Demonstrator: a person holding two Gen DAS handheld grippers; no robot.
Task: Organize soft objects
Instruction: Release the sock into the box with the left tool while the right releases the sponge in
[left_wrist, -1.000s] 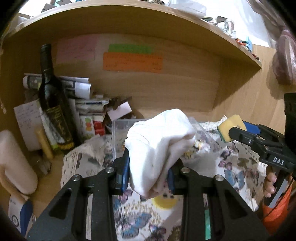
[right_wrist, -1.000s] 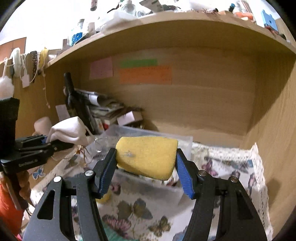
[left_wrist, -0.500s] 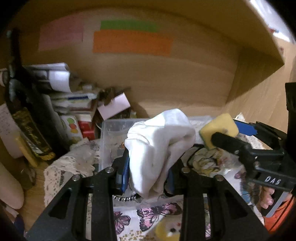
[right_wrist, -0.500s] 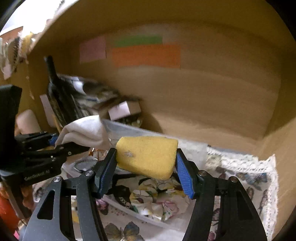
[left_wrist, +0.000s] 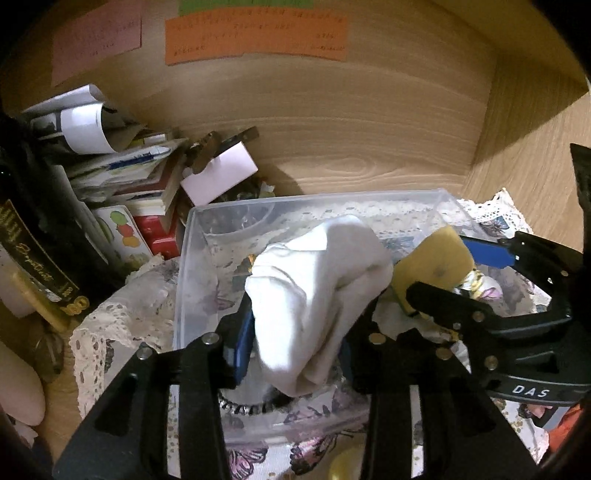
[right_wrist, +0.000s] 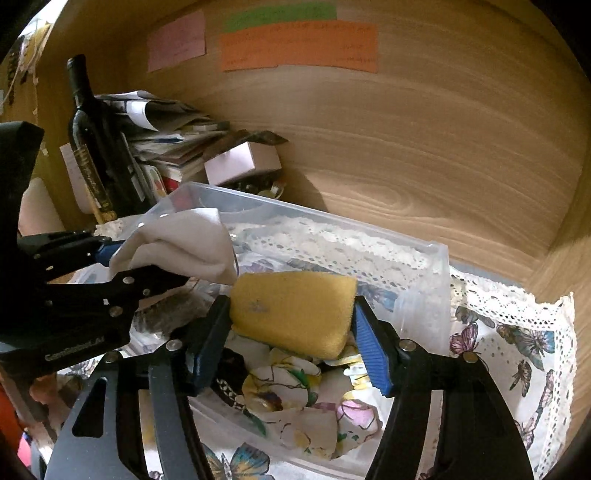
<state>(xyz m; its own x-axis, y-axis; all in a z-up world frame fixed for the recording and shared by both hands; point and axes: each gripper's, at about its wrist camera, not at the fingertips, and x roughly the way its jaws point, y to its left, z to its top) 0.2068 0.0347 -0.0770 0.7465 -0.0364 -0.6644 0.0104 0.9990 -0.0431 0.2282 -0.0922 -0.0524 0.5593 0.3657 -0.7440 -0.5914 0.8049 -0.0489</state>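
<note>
My left gripper (left_wrist: 295, 343) is shut on a white cloth (left_wrist: 317, 295) and holds it over the clear plastic bin (left_wrist: 207, 218). The cloth also shows in the right wrist view (right_wrist: 177, 247). My right gripper (right_wrist: 291, 343) is shut on a yellow sponge (right_wrist: 291, 310), just above the bin (right_wrist: 424, 258); the sponge also shows in the left wrist view (left_wrist: 432, 262). The two grippers are close, side by side. A floral fabric piece (right_wrist: 291, 398) lies in the bin under the sponge.
A dark wine bottle (right_wrist: 92, 147) stands at the left with a stack of papers and boxes (left_wrist: 122, 173). A butterfly-print cloth with lace edge (right_wrist: 517, 343) covers the shelf floor. The wooden back wall (left_wrist: 351, 129) and right side wall (right_wrist: 569, 258) are near.
Both grippers have moved forward and down, from in front of the bin to over its inside, still holding the cloth and the sponge. They have come closer together.
</note>
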